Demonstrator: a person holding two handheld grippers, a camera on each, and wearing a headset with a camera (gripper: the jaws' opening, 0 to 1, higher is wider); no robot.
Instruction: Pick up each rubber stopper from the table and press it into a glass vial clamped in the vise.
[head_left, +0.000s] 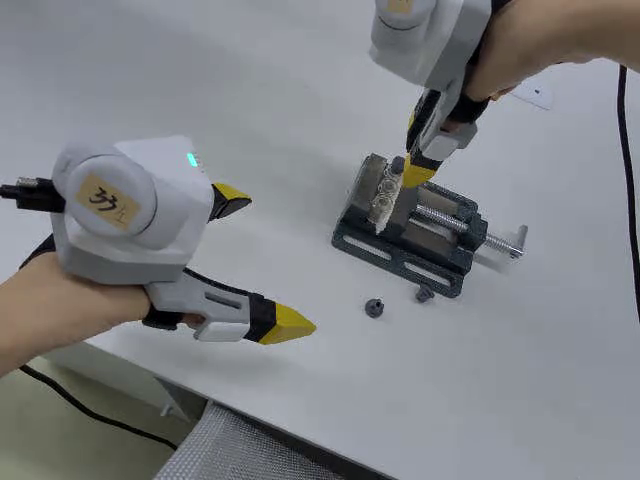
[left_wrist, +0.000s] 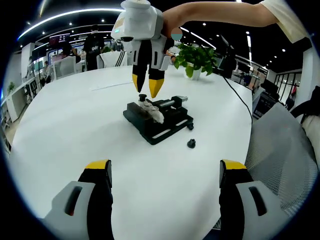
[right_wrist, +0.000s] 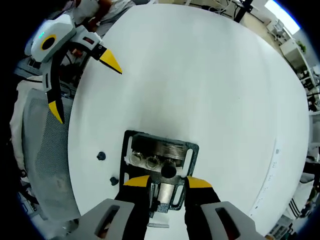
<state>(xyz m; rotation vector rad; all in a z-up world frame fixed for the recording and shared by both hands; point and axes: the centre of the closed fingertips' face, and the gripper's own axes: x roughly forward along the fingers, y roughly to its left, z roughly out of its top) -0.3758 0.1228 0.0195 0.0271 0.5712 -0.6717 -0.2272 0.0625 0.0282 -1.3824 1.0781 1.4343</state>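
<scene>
Just under right claw (right_wrist: 168, 182): stopper (right_wrist: 168, 171).

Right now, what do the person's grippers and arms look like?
Both the left gripper and right gripper have white-grey bodies and black jaws with yellow tips. The left carries a tan handwritten sticker, green light and black cable. The sleeve is short and pale.

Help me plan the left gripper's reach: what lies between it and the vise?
Bare table lies between left gripper and vise in the left gripper view; a loose stopper sits just right of that line.
</scene>
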